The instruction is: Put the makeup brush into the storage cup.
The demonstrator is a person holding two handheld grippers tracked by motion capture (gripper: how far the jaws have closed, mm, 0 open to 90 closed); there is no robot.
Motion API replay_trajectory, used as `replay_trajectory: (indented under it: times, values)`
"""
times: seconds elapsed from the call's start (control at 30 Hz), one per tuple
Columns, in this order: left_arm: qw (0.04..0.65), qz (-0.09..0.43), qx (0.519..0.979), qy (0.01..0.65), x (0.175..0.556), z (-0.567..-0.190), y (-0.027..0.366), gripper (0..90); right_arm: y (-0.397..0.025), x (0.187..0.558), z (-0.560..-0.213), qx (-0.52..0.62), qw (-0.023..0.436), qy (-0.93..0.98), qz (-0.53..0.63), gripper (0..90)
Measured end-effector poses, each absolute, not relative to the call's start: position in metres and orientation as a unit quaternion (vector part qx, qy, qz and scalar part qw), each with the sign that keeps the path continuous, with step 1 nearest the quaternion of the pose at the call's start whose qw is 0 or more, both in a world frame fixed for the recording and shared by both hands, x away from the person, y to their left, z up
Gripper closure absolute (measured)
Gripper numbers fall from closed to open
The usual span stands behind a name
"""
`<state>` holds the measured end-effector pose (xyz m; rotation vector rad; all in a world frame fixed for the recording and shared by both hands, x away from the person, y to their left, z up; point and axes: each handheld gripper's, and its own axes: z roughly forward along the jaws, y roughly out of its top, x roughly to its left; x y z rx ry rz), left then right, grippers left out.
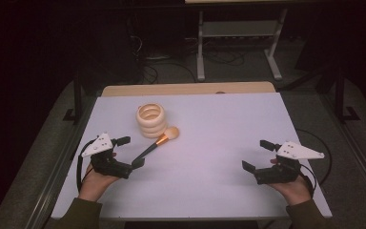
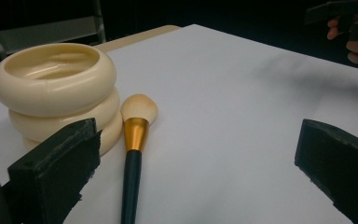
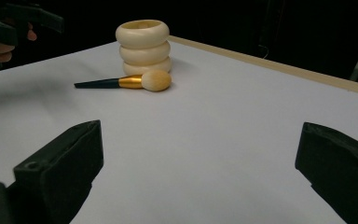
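I have the left gripper (image 1: 128, 152) low over the desk (image 1: 219, 143) near its left edge, its fingers (image 2: 56, 168) spread wide and holding nothing. Between them, in the left gripper view, lies the makeup brush with a dark slim handle, a gold metal ferrule and a cream bristle head (image 2: 135, 140), flat on the white desk surface. The handle end points back toward my left gripper and passes nearer its left finger than its right, though I cannot tell whether it touches the finger. In the high view the handle tip sits right at the lower finger of that gripper.

The bristle head rests just beside the cream-coloured holder shaped like three stacked rounded rings (image 1: 151, 120), which stands upright toward the far left part of the desk, open at the top. From the right gripper view the brush (image 3: 130, 82) lies crosswise in front of the holder (image 3: 142, 46), head close against its bottom ring.

My right gripper (image 1: 257, 155) hangs near the right edge of the desk, well apart from brush and holder, fingers (image 3: 60, 168) wide and empty, bare white surface between them
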<state>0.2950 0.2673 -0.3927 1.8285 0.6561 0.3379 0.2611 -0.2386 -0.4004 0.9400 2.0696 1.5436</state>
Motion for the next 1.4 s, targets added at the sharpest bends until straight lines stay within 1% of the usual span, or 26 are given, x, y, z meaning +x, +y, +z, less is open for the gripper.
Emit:
replay_trajectory:
  times: [0.87,1.4]
  values:
    - [0.556,0.142,0.768,0.284,0.32,-0.394,0.257,0.0,-0.237,0.26,-0.4,0.334,0.196,0.74,0.55,0.3]
    - [0.536,0.143,0.78,0.289,0.337,-0.396,0.244,0.0,-0.238,0.26,-0.399,0.338,0.193,0.738,0.551,0.3]
